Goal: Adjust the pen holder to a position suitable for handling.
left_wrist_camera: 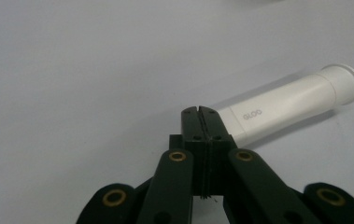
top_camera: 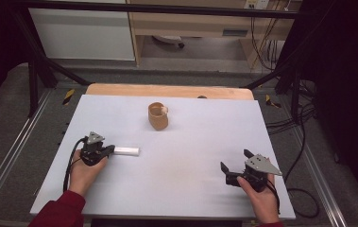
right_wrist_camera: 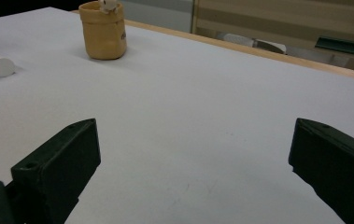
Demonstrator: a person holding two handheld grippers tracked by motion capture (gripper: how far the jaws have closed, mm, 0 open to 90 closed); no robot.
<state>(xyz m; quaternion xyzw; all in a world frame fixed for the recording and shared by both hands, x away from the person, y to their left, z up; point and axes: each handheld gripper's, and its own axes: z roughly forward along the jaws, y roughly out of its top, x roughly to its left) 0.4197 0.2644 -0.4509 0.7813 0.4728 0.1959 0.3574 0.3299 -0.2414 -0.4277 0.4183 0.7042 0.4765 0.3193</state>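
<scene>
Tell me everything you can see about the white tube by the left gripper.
The tube is a white, smooth cylinder that looks like plastic, with a wider flanged cap at its far end and small grey lettering near the other end. It lies flat on its side on the table, left of centre, its cap pointing away from the left gripper. The gripper's jaws are shut together and their tips sit against the lettered end; whether they pinch it, I cannot tell. Nothing else touches it.

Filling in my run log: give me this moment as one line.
left tongs: shut, tips beside end of white tube | tube: lying flat on table | right tongs: open, empty | tan cup: upright, far side
</scene>
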